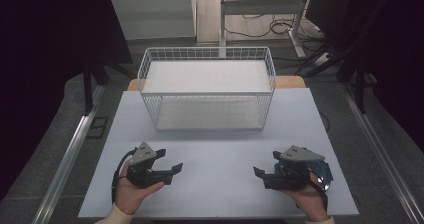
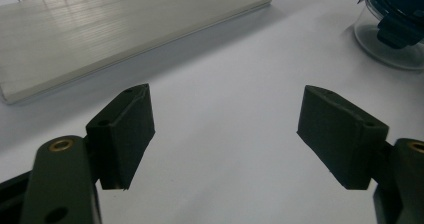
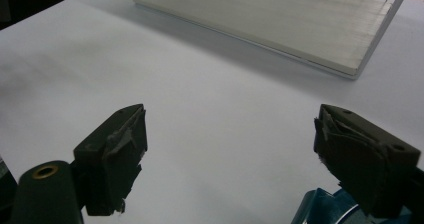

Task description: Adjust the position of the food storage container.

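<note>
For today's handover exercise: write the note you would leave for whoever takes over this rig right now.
Left claw: open, nothing between the jaws, held low over the table at the near left.
Right claw: open, nothing gripped, at the near right.
Glass container with a blue lid: on the table beside the right hand, under that claw's body.
Wire basket: at the far middle of the table, its two shelves bare.
Done: nothing visible so far; the container is not in the basket.
Left: probably pick up the container and place it in the basket.
</note>
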Available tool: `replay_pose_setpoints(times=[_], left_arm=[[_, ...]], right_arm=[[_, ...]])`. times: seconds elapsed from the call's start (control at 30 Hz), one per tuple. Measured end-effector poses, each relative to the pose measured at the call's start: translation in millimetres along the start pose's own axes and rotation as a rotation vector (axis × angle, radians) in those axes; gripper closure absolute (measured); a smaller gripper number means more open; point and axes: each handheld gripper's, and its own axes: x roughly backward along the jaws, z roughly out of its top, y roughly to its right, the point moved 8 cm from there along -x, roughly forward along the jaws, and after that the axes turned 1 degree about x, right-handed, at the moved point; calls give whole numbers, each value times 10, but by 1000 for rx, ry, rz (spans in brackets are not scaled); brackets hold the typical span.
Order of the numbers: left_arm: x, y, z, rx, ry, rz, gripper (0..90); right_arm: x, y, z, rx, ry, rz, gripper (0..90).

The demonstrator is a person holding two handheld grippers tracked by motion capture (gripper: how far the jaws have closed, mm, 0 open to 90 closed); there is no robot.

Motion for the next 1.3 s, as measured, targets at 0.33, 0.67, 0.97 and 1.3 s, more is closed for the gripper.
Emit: replay_pose_setpoints(times=[0.33,0.67,0.97,1.3], left_arm=[[-66,-38,-76,11,-33,7,211],[-60,-65,-89,20,-39,17,209],[-27,-70,-65,19,-12,25,213],[-26,-150,-97,32,-23,48,214]], right_arm=[[-5,68,-43,-20,-9,-3,162],[5,24,-24,-33,-8,8,194],[22,20,-18,-47,-21,31,220],[161,147,21,-43,-19,-12,232]])
